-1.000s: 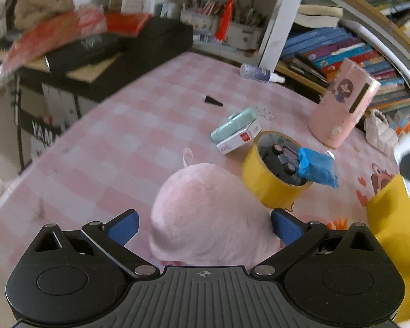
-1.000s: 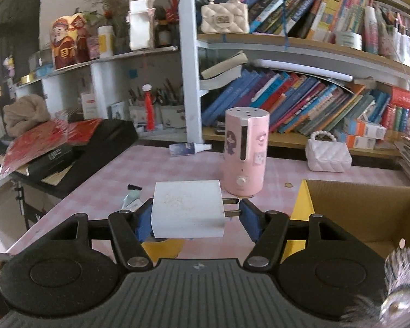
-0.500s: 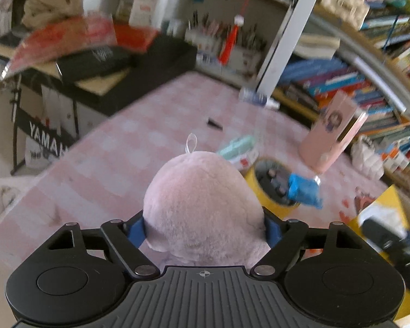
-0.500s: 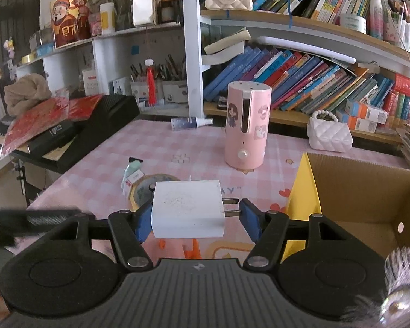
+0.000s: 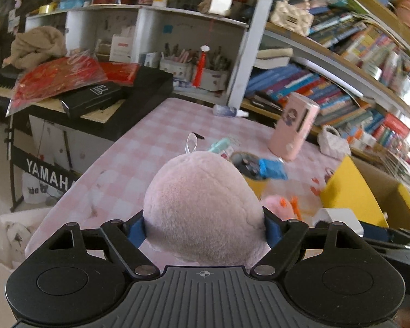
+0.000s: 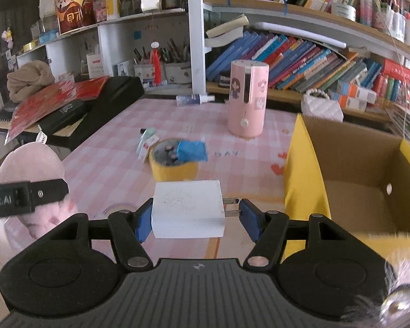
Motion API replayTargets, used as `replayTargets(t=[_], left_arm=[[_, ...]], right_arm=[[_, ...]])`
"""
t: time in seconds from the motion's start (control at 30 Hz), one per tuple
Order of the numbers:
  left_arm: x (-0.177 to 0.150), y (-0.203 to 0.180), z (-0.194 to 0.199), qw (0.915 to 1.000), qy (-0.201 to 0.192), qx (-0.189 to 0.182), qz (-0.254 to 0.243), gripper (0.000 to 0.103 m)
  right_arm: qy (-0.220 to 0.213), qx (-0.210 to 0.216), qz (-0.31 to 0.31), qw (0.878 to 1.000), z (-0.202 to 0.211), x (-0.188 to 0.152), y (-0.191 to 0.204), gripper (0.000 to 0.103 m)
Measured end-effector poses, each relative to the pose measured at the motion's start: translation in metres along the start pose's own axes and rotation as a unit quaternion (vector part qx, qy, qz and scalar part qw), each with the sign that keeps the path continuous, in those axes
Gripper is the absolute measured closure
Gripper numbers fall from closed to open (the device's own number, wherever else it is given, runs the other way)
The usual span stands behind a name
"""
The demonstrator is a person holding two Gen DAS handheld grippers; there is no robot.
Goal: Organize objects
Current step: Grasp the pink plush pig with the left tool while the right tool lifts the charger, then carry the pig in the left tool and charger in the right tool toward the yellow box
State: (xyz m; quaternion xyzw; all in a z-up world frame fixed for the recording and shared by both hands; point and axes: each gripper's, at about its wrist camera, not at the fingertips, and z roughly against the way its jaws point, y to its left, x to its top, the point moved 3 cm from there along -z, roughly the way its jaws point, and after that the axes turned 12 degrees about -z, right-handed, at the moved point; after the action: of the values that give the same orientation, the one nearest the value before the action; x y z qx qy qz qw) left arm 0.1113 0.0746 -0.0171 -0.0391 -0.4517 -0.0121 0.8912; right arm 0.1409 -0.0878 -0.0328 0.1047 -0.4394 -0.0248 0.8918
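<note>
Plush toy (image 5: 205,207), pink, clamped in left hand-held gripper (image 5: 205,227) above counter (image 5: 139,158), could squish & slip out, while white charger (image 6: 187,209), in right hand-held gripper (image 6: 195,216) w/ one pad on its prongs, may twist loose before yellow box (image 6: 350,175)

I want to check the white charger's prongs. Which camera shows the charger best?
The right wrist view: the white charger sits centred in the right gripper, pad against body, prongs toward the other pad. The left wrist view shows only a blurred white corner beside the yellow box.
</note>
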Motion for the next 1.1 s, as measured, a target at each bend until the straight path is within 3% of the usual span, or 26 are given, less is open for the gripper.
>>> replayTargets(t=[0.23, 0.63, 0.87, 1.1], left_arm=[[-0.029, -0.004, 0.031, 0.9994, 0.019, -0.025, -0.012, 0.02], [-0.055, -0.037, 0.062, 0.9936, 0.028, -0.085, -0.069, 0.02], [-0.066, -0.066, 0.073, 0.986, 0.031, -0.125, -0.106, 0.02], [-0.074, -0.106, 0.078, 0.9713, 0.033, -0.177, -0.155, 0.02]], right_arm=[[0.023, -0.008, -0.005, 1.0, 0.035, -0.036, 0.007, 0.041], [0.015, -0.056, -0.051, 0.997, 0.093, -0.078, -0.014, 0.041], [0.007, -0.093, -0.092, 0.991, 0.123, -0.097, -0.038, 0.041], [-0.007, -0.139, -0.137, 0.981, 0.154, -0.118, -0.069, 0.041]])
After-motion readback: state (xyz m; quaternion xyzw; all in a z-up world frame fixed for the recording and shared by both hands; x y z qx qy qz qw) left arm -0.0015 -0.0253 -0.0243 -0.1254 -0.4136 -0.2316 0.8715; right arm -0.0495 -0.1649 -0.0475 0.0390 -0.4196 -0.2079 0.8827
